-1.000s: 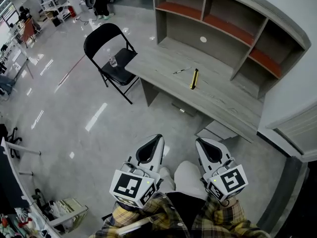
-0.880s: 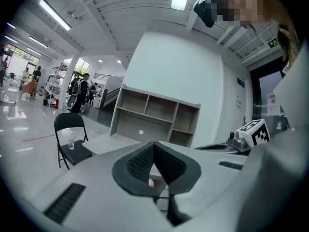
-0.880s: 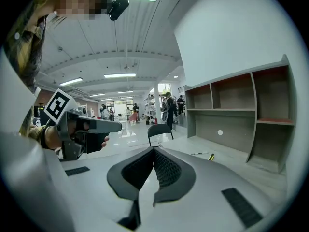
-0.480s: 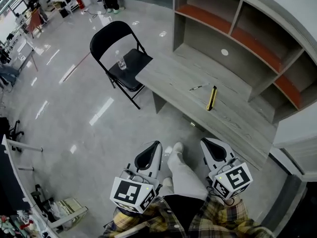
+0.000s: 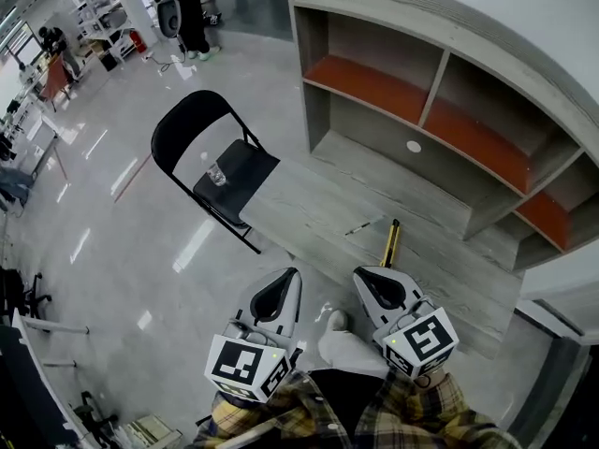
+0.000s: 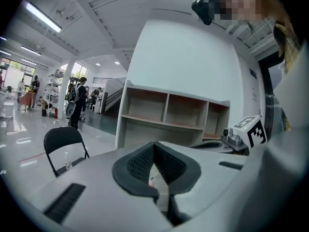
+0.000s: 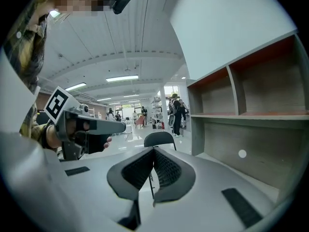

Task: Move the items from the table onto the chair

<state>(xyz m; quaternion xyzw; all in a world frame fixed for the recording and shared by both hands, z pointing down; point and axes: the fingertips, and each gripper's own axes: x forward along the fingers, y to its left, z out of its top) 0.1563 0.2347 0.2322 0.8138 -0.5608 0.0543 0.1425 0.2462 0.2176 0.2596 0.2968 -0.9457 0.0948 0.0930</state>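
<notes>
A black folding chair (image 5: 215,157) stands on the floor left of the grey wooden table (image 5: 309,215), with a small clear bottle (image 5: 216,173) upright on its seat. On the table lie a pen (image 5: 363,225) and a yellow-and-black cutter (image 5: 391,242). My left gripper (image 5: 292,275) and right gripper (image 5: 363,274) are held side by side, low in the head view, short of the table's near edge, both shut and empty. The left gripper view shows the chair (image 6: 63,144) and bottle (image 6: 67,161) at lower left. In the right gripper view the chair (image 7: 159,139) sits just beyond the jaws.
A shelf unit with orange boards (image 5: 421,92) rises along the back of the table. The glossy floor (image 5: 122,251) spreads to the left. People (image 5: 192,7) and racks stand far off at the top left. My shoe (image 5: 337,321) shows between the grippers.
The table, shelf and chair have come closer in the head view and the cutter now lies just ahead of the right gripper. Both grippers stayed shut and empty.
</notes>
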